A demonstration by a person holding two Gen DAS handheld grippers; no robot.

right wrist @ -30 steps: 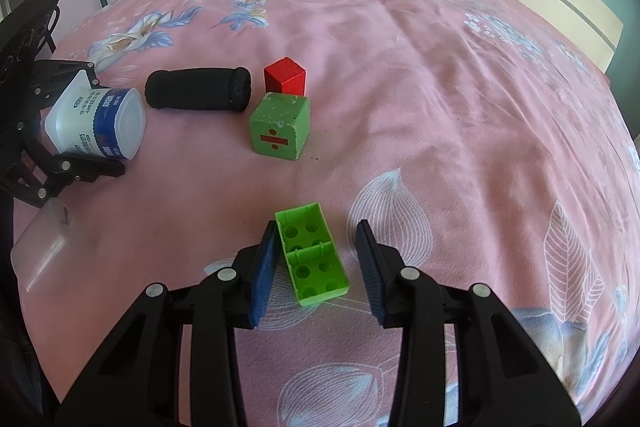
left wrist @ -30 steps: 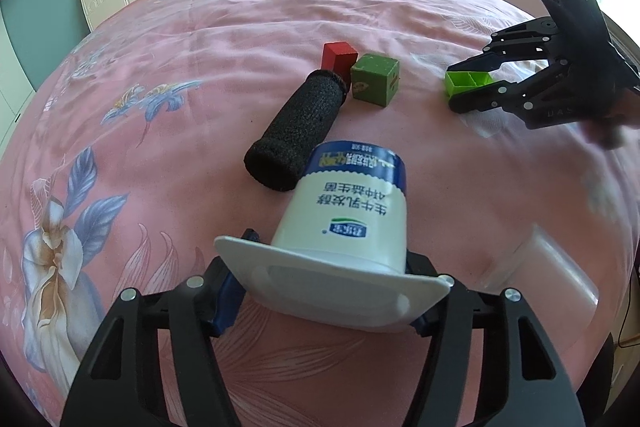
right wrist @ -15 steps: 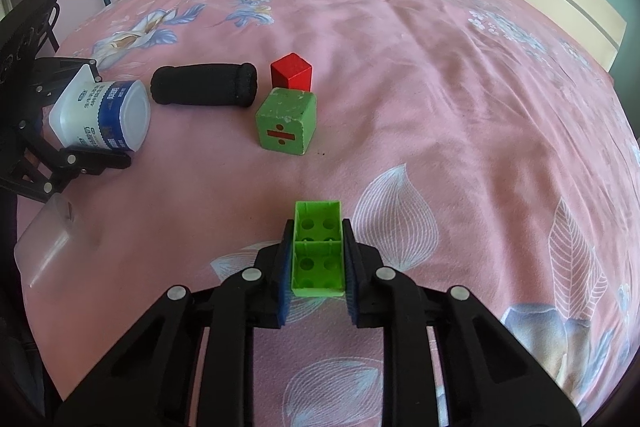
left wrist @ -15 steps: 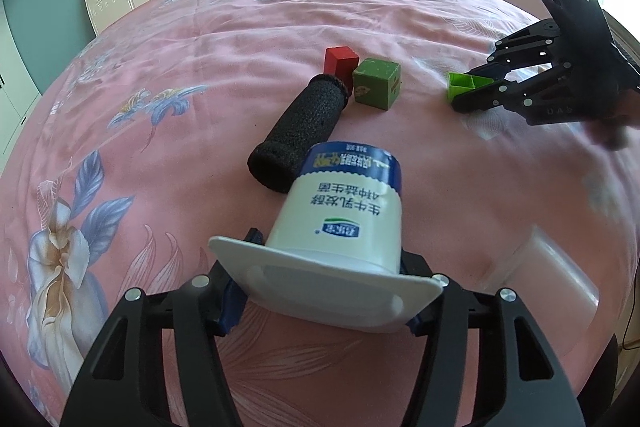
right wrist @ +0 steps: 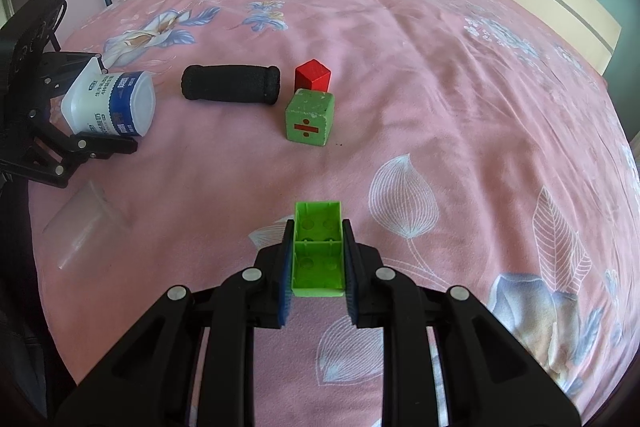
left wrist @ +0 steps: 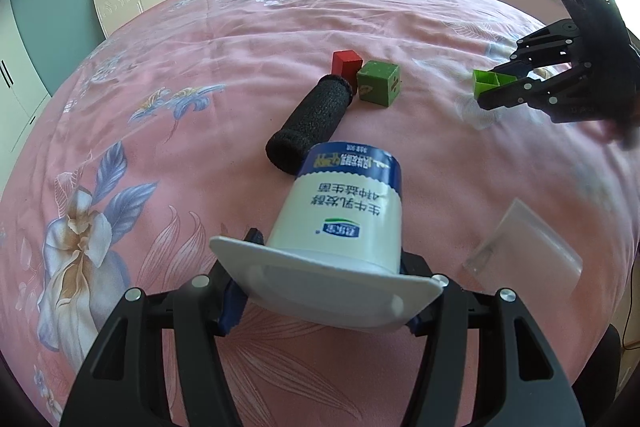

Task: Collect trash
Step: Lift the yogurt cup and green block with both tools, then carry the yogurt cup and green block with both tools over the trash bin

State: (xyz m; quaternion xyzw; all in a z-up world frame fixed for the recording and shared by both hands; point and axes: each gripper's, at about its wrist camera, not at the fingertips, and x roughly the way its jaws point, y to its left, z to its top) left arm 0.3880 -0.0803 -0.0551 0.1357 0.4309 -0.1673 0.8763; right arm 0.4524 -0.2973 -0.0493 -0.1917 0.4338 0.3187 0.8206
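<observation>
Right tool [right wrist: 316, 259] clenched on the green building brick [right wrist: 318, 251]; pads press its two long sides, hollow underside facing the camera, so the grip sits on the flat walls rather than the studs. Brick appears just clear of the pink bedspread [right wrist: 440, 75]

Left tool [left wrist: 320, 267] grasps the white yogurt cup [left wrist: 344, 211] just above its wide rim, cup tipped with its base pointing away; jaws part-way apart because the cup body is broad

Still lying on the bed: black foam roll [right wrist: 230, 83], red cube [right wrist: 313, 75] and green cube [right wrist: 309, 117], close together between the two tools. Clear plastic piece [right wrist: 86, 223] lies near the left tool

Judgement: both hands loaded; each item needs a drop-off, no bin in view
</observation>
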